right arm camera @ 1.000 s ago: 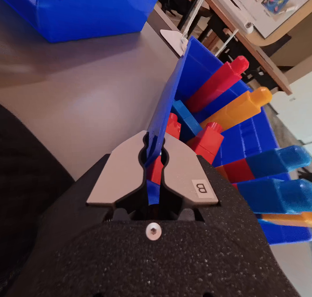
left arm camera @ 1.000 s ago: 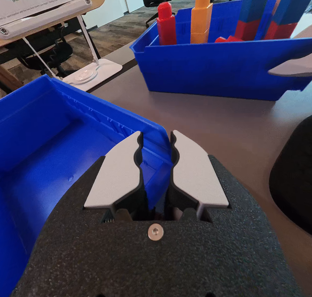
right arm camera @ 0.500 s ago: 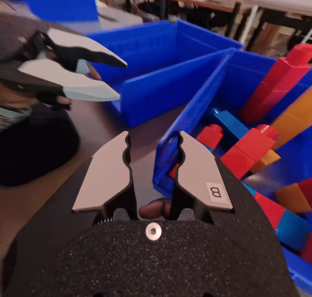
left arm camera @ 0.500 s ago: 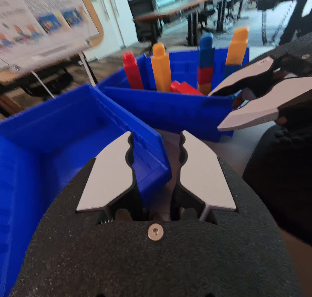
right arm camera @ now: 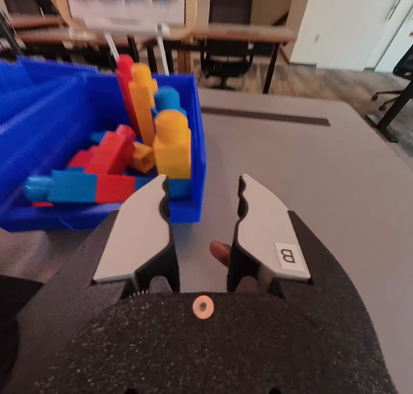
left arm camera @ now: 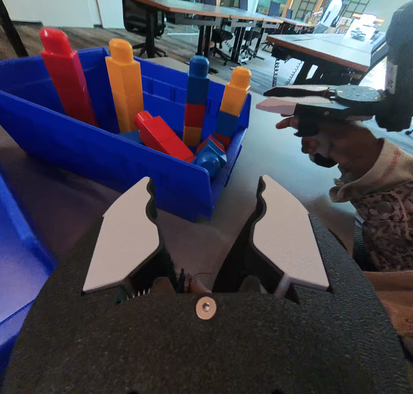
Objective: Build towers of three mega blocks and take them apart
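I see smooth glossy plastic blocks (left arm camera: 164, 137) in glossy plastic bin (left arm camera: 93, 150); matt grey tabletop (right arm camera: 301, 159); my left gripper (left arm camera: 205, 195): rough grainy black body, smooth matt grey fingers (left arm camera: 127, 233).

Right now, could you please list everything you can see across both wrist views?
Blue bin with blocks: one, blue, on the table ahead of both grippers.
Standing towers: four, one red, one orange, one blue over red over orange, one orange over blue, inside that bin.
Fallen blocks: several, red and blue, on the bin's floor.
Second blue bin: one, blue, at the left edge of the left wrist view.
Table: one, grey, under everything.
Sheet on stand: one, white, behind the bins, blurred.
Office desks and chairs: several, background.
Left gripper: open, empty.
Right gripper: open, empty.
Hand: holding the right gripper.
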The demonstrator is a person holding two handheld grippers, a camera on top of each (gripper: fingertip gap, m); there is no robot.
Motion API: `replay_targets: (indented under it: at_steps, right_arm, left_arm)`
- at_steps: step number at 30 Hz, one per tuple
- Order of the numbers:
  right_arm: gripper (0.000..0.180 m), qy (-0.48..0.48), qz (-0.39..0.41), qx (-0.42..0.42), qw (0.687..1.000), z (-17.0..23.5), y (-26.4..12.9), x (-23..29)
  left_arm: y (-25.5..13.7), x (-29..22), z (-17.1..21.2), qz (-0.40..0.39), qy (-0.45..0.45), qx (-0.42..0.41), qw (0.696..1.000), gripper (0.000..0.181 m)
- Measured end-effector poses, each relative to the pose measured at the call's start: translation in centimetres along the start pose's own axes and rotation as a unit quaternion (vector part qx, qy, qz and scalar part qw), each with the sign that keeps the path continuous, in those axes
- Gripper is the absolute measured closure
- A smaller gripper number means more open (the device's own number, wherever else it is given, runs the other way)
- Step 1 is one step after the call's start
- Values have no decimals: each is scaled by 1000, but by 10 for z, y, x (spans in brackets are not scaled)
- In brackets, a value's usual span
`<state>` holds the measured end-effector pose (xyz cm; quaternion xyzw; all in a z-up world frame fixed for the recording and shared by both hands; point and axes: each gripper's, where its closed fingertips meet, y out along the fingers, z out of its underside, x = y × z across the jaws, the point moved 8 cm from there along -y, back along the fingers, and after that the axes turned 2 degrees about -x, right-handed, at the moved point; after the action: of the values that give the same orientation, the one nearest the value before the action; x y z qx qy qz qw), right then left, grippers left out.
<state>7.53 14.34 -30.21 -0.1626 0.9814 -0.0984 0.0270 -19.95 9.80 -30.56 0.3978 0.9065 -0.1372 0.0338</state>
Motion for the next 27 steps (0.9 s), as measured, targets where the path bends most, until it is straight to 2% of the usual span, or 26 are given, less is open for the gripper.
replay_targets:
  at_steps: [3, 6, 7, 8, 10, 11, 13, 14, 16, 19, 21, 24, 27]
  right_arm:
    - [137, -28, 15, 18, 999, 7, 14, -9]
    - [137, -58, -5, 49, 997, 8, 35, -5]
    - [137, -69, -15, 75, 995, 11, 44, -2]
    - [149, -80, -25, 100, 991, 16, 51, 3]
    - [162, -109, 17, 110, 988, 18, 58, 11]
    - [164, -122, 10, 113, 986, 18, 57, 17]
    - [174, -102, -23, 118, 987, 17, 52, 29]
    - [174, -96, -32, 116, 988, 18, 48, 35]
    - [173, -140, -11, 120, 983, 19, 42, 44]
    - [171, -142, 1, 126, 982, 18, 40, 47]
    - [163, -151, 16, 137, 979, 22, 48, 47]
    - [169, -167, 34, 140, 975, 21, 53, 51]
    - [172, -182, 42, 77, 979, 17, 42, 56]
  left_arm:
    - [18, 2, 5, -9, 2, 45, 999, 96]
    - [30, 6, 6, -35, 12, 69, 997, 101]
    - [31, 9, 6, -47, 13, 71, 996, 109]
    - [32, 12, 5, -54, 14, 75, 996, 117]
    - [34, 22, 4, -79, 14, 77, 994, 125]
    - [34, 30, 3, -102, 17, 76, 992, 127]
    - [31, 44, 1, -150, 29, 79, 985, 142]
    - [29, 49, 1, -171, 36, 86, 981, 147]
    - [28, 53, 1, -171, 38, 99, 980, 149]
    - [29, 55, 0, -176, 72, 114, 975, 151]
    - [30, 54, 1, -183, 96, 113, 972, 153]
    - [29, 55, 2, -187, 140, 94, 968, 155]
    - [22, 55, 2, -177, 138, 68, 972, 157]
